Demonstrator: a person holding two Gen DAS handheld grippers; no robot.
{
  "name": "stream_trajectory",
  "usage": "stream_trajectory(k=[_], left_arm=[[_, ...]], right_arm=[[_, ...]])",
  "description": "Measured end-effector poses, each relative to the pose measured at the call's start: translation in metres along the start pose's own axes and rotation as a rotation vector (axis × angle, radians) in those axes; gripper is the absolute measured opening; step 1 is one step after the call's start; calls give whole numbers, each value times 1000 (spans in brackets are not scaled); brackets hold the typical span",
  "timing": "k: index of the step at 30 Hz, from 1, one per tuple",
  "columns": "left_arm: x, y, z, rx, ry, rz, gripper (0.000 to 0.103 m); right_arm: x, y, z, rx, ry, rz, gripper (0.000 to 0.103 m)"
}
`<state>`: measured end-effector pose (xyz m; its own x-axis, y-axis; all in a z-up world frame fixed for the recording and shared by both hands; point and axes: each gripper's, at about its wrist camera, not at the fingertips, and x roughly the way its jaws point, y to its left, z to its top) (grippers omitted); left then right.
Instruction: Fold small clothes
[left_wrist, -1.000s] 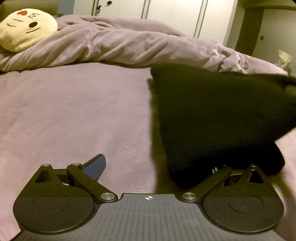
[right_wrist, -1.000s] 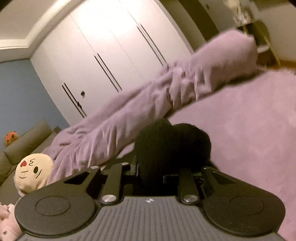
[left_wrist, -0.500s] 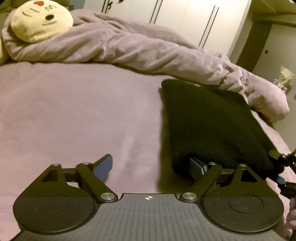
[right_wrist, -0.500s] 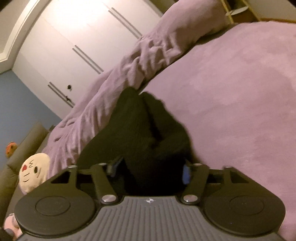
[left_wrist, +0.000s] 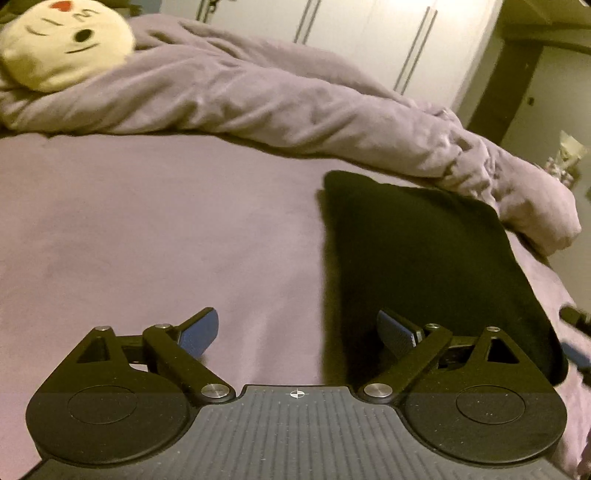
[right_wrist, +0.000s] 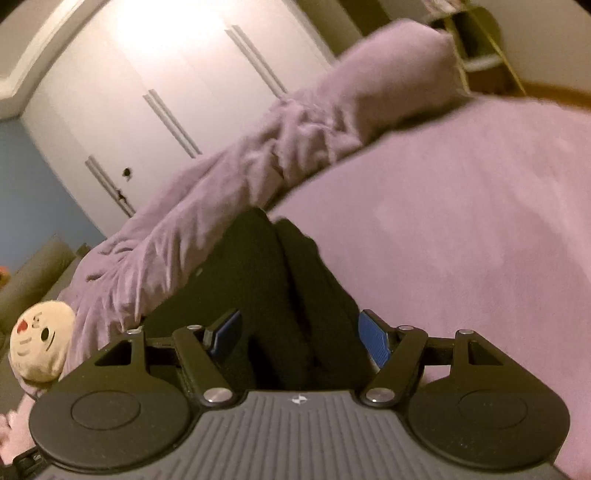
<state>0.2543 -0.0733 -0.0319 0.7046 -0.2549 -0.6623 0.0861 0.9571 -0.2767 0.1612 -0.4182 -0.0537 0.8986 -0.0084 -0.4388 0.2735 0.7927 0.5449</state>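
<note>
Garment (left_wrist: 424, 266), black, lies lower right of my left view on the purple bedspread (left_wrist: 147, 240), long axis running up-frame, right claw (right_wrist: 299, 338) nearer with jaws apart around its near end, left claw (left_wrist: 297, 330) spread beside its edge; rumpled duvet (left_wrist: 258, 99) and wardrobe (right_wrist: 166, 85) behind.

You have a wide bed covered in a smooth mauve sheet (left_wrist: 155, 229). On it lies 1 black knit garment (left_wrist: 424, 258), spread flat at the right side. Along the far edge a rumpled mauve duvet (left_wrist: 258, 99) is bunched in a long ridge, touching the garment's far edge, and 1 round cream plush face cushion (left_wrist: 62, 44) rests on its left end.
</note>
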Motion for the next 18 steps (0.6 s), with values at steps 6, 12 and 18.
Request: stream_trajectory(k=[6, 12, 18], left_arm=[[41, -12, 37, -4, 3, -21, 96], [91, -26, 77, 23, -9, -2, 97], [131, -48, 86, 78, -10, 9, 99]], right_arm=[[76, 32, 47, -166, 134, 54, 70], [151, 43, 80, -132, 200, 53, 68], [197, 57, 80, -140, 256, 73, 65]])
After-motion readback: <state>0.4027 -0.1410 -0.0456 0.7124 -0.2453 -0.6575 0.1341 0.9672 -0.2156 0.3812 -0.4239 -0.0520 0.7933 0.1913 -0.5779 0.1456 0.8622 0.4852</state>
